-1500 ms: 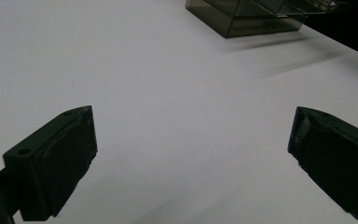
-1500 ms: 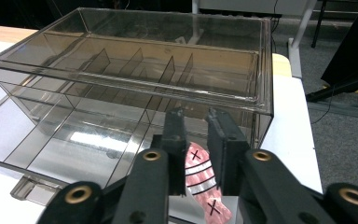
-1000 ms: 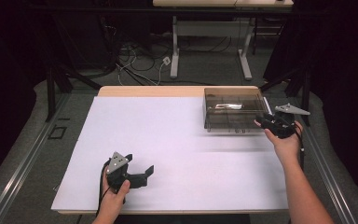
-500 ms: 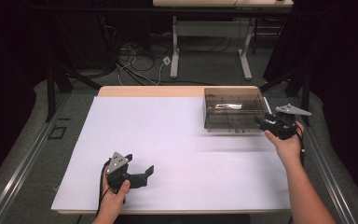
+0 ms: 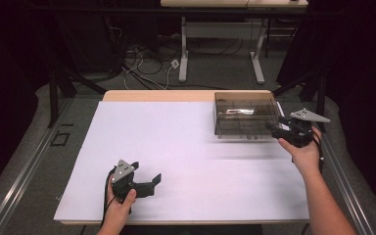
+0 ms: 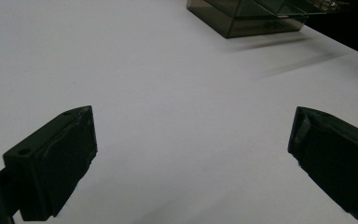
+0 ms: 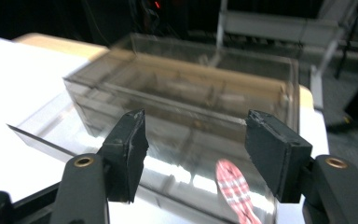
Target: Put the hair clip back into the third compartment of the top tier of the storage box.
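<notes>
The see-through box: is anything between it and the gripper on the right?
No, nothing visible is in the way. The right gripper is right at the near right side of the see-through box, and its jaws have just been opening with nothing between them. The left gripper is far off over the white table.

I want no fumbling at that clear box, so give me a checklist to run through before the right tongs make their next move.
1. Right tongs open: ok; the jaws have just been opening, with nothing gripped between them.
2. Right tongs lined up with the smoky transparent plastic box: ok, they sit at its right near corner, facing it.
3. Box seated flat on the white table cover: ok.
4. Box contents: cannot tell; a pale thing lies inside, but blur hides what it is.
5. Left tongs out of the way: ok, open and low over the near left part of the cover, far from the box.
</notes>
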